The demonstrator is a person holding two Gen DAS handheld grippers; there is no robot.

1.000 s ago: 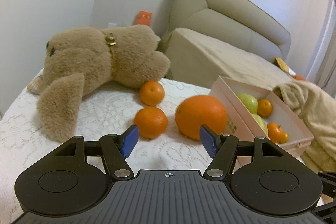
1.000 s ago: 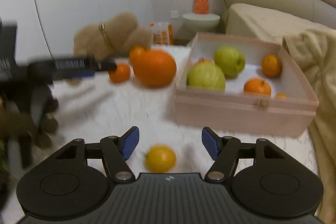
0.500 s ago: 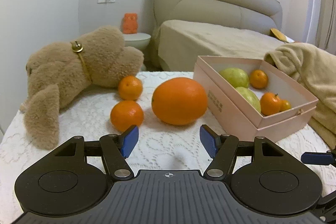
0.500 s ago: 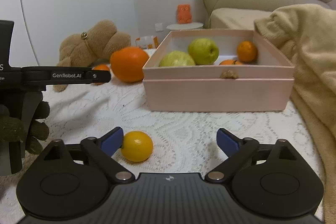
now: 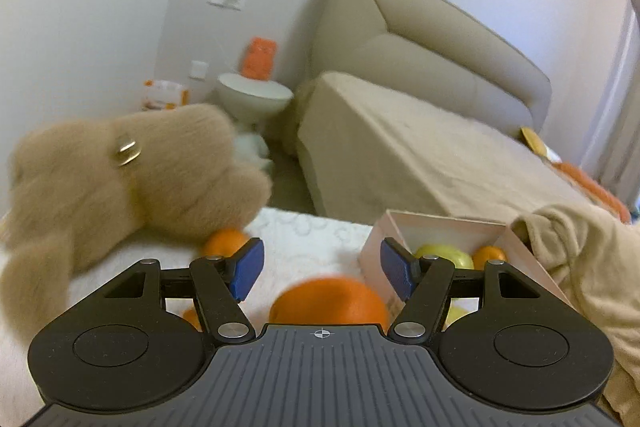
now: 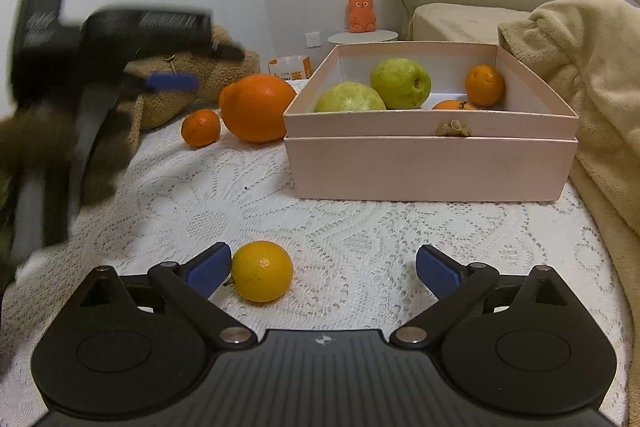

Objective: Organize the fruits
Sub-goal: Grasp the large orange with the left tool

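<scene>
Near the front edge of the table (image 6: 360, 227), a yellow orange (image 6: 262, 271) lies inside the wide-open right gripper (image 6: 323, 269) (touching its left finger). It looks firm, smooth, likely to roll; grip its middle. The left gripper (image 5: 320, 267) is open above the big orange (image 5: 328, 301).

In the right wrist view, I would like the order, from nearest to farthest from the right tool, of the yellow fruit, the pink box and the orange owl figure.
1. The yellow fruit, on the lace cloth beside the left finger of the open right tool.
2. The pink box, ahead, slightly right.
3. The orange owl figure, on the round side table behind the box.
</scene>
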